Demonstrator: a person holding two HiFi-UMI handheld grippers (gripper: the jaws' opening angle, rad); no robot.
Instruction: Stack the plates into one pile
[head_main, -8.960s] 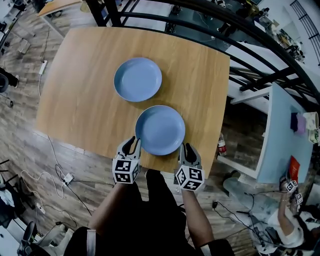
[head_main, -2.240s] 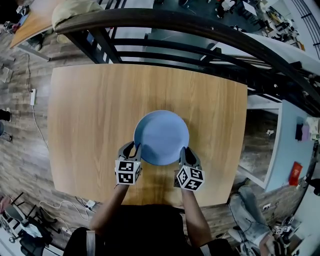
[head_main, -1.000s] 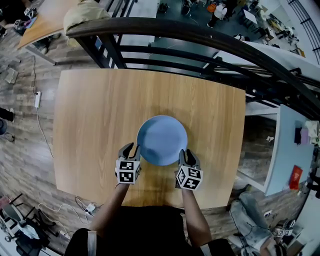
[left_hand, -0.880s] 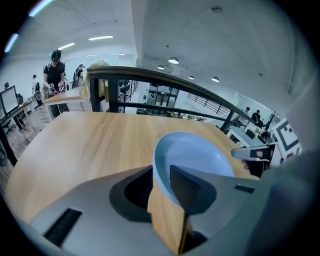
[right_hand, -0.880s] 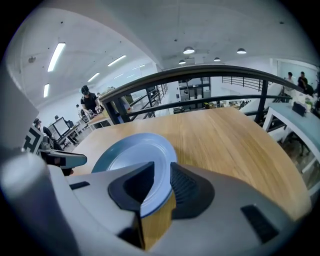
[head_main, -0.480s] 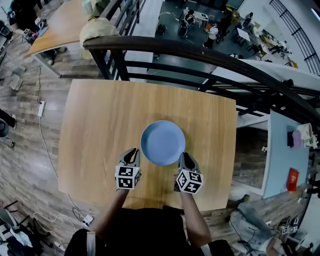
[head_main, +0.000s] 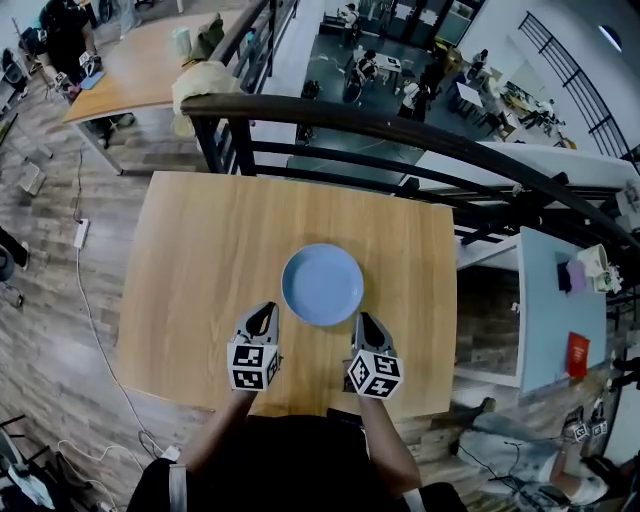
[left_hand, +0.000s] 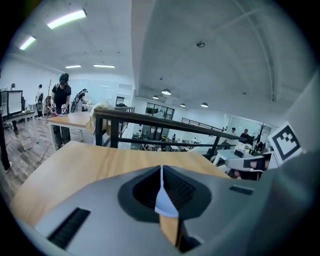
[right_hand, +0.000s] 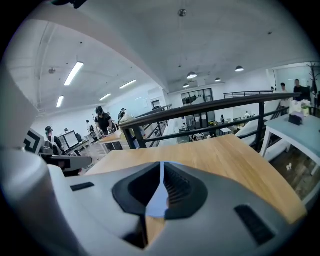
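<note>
A blue plate (head_main: 322, 285) lies on the wooden table (head_main: 200, 250), right of its middle; from above it reads as a single plate. My left gripper (head_main: 266, 310) sits just off the plate's near-left rim, apart from it, jaws shut on nothing. Off the near-right rim, my right gripper (head_main: 360, 319) is shut too. In the left gripper view the closed left gripper (left_hand: 161, 170) leaves a slit with a sliver of the blue plate (left_hand: 166, 205) showing beyond it. The right gripper (right_hand: 161, 167) frames the same plate (right_hand: 156, 202) in its own view.
A dark metal railing (head_main: 400, 130) runs along the table's far edge, with a drop to a lower floor behind it. The near table edge (head_main: 300, 405) lies just behind both grippers. A pale blue desk (head_main: 560, 300) stands to the right, and people are at a table far left.
Both grippers have drawn back from the plate's rim toward me. The left jaws have gone from open to shut. The head view has tilted up, and the plate stays put.
</note>
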